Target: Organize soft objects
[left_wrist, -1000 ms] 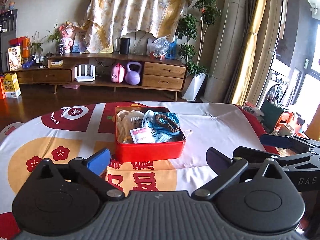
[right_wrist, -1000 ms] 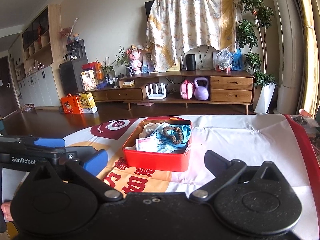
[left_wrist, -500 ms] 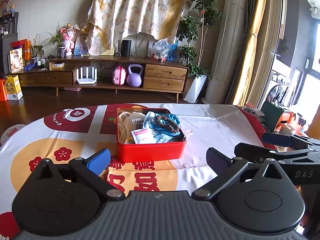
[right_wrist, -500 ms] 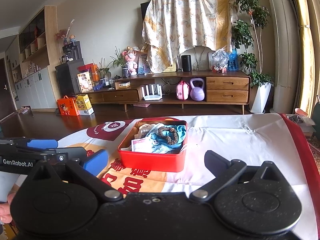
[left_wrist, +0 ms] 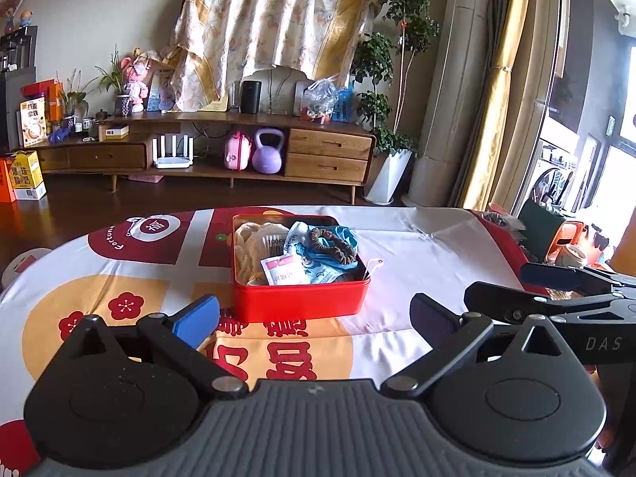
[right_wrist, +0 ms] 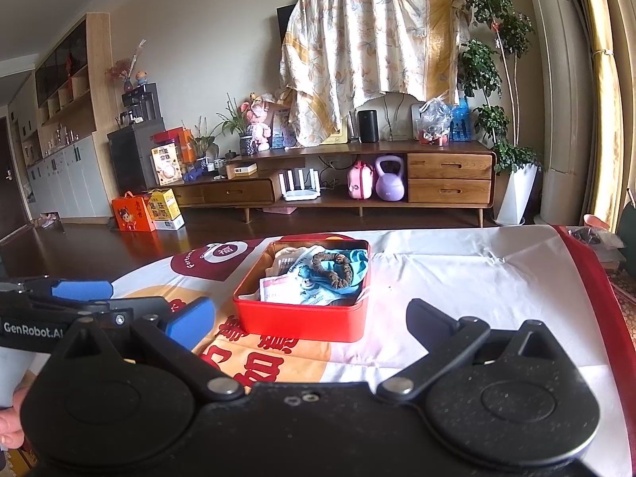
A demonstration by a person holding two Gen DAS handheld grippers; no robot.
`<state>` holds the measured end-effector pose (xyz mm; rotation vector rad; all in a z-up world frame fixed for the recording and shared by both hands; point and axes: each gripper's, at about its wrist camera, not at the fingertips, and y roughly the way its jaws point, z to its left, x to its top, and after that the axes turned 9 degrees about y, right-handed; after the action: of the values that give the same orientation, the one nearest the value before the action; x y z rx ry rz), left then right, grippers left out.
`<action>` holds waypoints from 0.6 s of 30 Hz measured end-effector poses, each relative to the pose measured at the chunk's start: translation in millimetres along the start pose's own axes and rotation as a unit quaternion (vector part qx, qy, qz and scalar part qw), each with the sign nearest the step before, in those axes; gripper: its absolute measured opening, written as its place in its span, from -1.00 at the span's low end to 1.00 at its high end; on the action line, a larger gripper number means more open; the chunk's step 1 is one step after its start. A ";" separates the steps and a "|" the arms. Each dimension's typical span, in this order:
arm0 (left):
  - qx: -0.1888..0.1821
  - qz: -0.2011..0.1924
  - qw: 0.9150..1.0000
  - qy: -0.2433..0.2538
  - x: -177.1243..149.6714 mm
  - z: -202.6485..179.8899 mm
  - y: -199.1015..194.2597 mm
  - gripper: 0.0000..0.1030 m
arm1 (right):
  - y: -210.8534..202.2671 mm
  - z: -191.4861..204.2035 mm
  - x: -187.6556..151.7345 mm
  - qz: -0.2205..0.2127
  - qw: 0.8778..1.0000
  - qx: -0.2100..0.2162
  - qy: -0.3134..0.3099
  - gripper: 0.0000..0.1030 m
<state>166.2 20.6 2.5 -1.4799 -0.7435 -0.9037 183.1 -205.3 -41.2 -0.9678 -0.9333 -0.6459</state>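
- Red tin (left_wrist: pixel 300 302) on the tablecloth (left_wrist: pixel 417 246) already packed: scrunchie (left_wrist: pixel 333 243), blue cloth (left_wrist: pixel 342 234), sachet (left_wrist: pixel 283 271) inside.
- Left gripper (left_wrist: pixel 314 316) and right gripper (right_wrist: pixel 310 314) hover short of it, jaws apart, empty (looks nearly finished).

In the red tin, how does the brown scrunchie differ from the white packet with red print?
The brown scrunchie is a ruffled fabric ring; the white packet is a flat printed rectangle. The scrunchie lies toward the far right of the red tin, on blue cloth; the packet leans near the tin's front wall. Both sit loose in the tin, clear of either hand-held gripper.
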 end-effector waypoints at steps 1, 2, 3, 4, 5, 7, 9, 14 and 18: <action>0.000 0.000 1.000 0.000 0.1 0.1 0.0 1.00 | 1.1 0.4 0.6 0.000 1.000 -0.001 0.001 0.99; 0.000 0.001 1.000 0.001 -0.1 -0.1 -0.3 1.00 | 1.7 0.6 0.7 0.000 1.000 -0.002 0.002 0.99; 0.000 0.000 1.000 0.001 0.0 0.2 -0.2 1.00 | 2.2 0.7 0.4 0.000 1.000 -0.003 0.002 0.99; -0.001 0.000 1.000 0.000 0.0 0.5 -0.3 1.00 | 1.9 1.3 0.2 0.001 1.000 -0.004 0.001 0.99; -0.002 -0.001 1.000 0.000 -0.2 1.0 -0.3 1.00 | 1.5 1.7 -0.2 0.001 1.000 -0.004 0.001 0.99; -0.003 -0.003 1.000 0.000 -0.9 1.1 -1.0 1.00 | 1.4 1.5 0.0 0.000 1.000 -0.004 0.002 0.99; -0.005 -0.003 1.000 0.000 -0.6 1.6 -1.2 1.00 | 1.9 2.1 -0.7 0.001 1.000 -0.005 0.002 0.99; -0.004 -0.005 1.000 0.002 -0.8 1.1 -1.3 1.00 | 1.8 2.5 -1.1 0.001 1.000 -0.005 0.002 0.99; -0.004 -0.004 1.000 0.002 -0.7 0.7 -1.9 1.00 | 1.8 2.4 -1.1 0.001 1.000 -0.005 0.002 0.99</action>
<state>164.3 21.6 2.7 -1.4824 -0.7441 -0.9162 183.2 -202.3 -42.2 -0.9756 -0.9269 -0.6515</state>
